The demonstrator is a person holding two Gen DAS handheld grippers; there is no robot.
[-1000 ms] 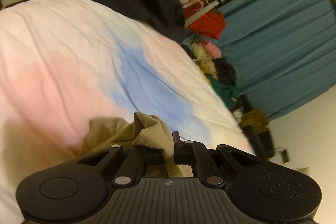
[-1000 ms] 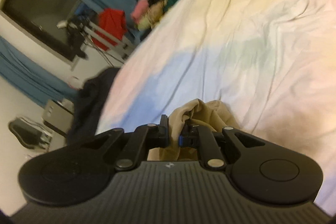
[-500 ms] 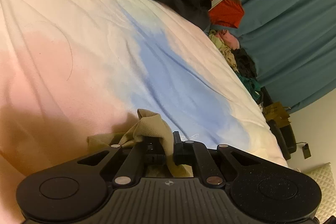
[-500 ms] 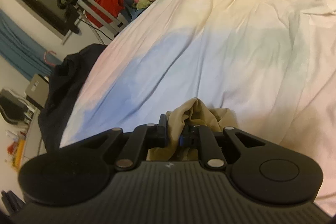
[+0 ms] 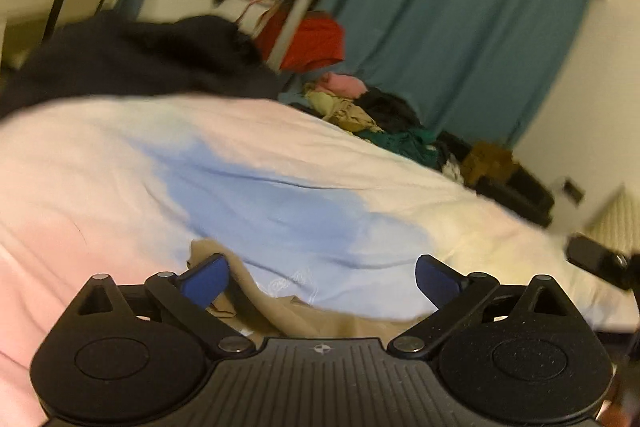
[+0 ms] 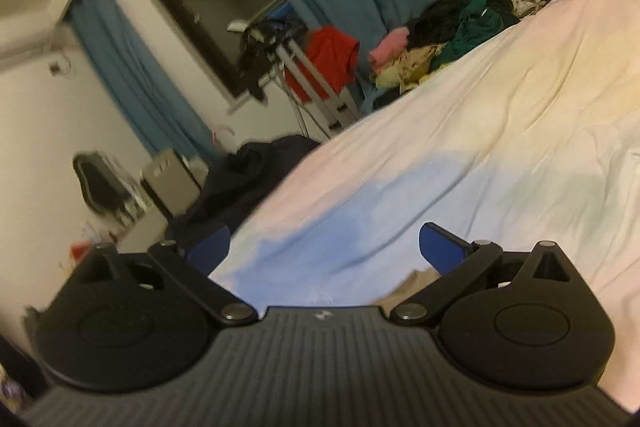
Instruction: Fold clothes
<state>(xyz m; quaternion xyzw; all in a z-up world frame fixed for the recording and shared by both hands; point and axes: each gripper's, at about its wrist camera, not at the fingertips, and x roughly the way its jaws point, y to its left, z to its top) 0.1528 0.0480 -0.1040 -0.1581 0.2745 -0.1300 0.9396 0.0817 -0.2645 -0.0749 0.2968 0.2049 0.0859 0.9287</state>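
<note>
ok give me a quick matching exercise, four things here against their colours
Things:
1. curtain
2. garment by the left gripper
3. finger pads
4. cloth on the rack

Colours:
a. red
b. tan
c. teal
d. blue

Pairs: 1-c, 2-b, 3-d, 4-a

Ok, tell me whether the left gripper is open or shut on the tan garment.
Open, jaws opening: the left gripper has its blue pads wide apart, and the tan garment lies loose on the bedsheet between them.
</note>
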